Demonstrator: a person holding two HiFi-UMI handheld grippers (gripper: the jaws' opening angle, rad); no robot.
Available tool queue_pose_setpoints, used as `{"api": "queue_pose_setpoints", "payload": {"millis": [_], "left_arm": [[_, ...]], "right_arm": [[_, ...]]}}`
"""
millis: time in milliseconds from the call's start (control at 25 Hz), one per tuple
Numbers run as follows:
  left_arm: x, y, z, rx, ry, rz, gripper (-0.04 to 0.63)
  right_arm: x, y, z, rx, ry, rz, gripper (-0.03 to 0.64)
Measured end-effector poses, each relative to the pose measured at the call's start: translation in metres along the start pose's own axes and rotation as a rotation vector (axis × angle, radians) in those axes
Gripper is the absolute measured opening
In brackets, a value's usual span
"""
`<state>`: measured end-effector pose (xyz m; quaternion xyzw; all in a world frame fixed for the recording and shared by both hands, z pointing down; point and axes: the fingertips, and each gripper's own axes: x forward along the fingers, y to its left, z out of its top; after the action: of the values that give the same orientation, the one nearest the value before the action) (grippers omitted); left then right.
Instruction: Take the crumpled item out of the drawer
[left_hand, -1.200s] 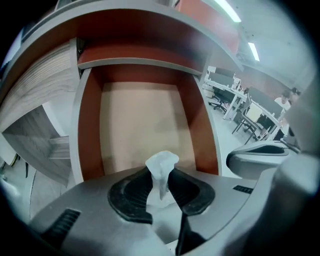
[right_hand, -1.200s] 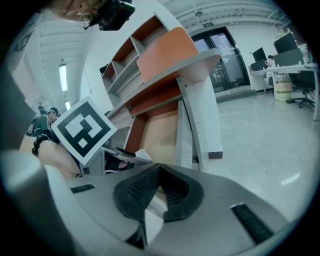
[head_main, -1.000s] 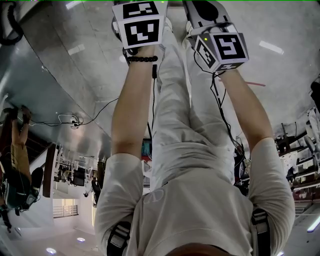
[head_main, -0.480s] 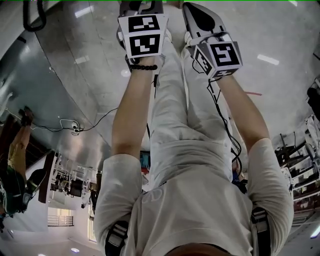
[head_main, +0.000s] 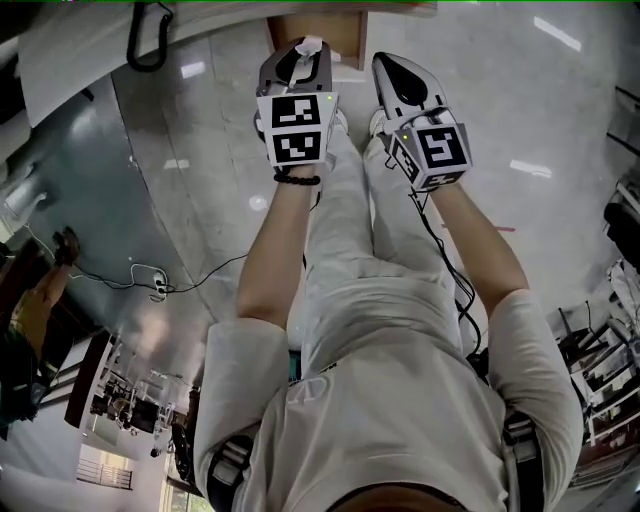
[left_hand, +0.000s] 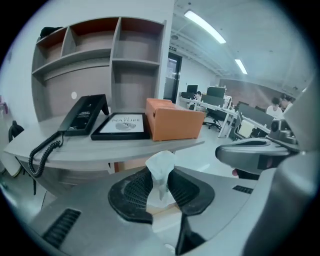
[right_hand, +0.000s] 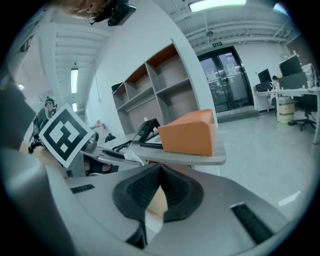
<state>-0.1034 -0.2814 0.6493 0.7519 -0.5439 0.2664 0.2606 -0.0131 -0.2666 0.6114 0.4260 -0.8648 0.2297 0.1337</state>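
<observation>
At the lower centre of the left gripper view, the left gripper pinches the crumpled tissue, whose white top sticks up above the pads. In the right gripper view, the right gripper has its jaws pressed together with nothing between them. Beyond, mid-frame, a desk bears a phone, a frame and an orange box. Shelves rise at upper left.
</observation>
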Motion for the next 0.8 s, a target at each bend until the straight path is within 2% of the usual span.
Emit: {"api": "queue_pose_setpoints", "payload": {"millis": [520,800], "left_arm": [[-0.092,-0.019,0.082,-0.001,-0.171,-0.016,0.097],[-0.135,-0.023,0.122,0.036,-0.248,-0.001,0.097]], "right_arm": [[-0.057,0.001,0.095,-0.004,-0.094,-0.061,-0.002],[-0.091,0.007,0.149,-0.034,-0.161,-0.068,-0.002]]}}
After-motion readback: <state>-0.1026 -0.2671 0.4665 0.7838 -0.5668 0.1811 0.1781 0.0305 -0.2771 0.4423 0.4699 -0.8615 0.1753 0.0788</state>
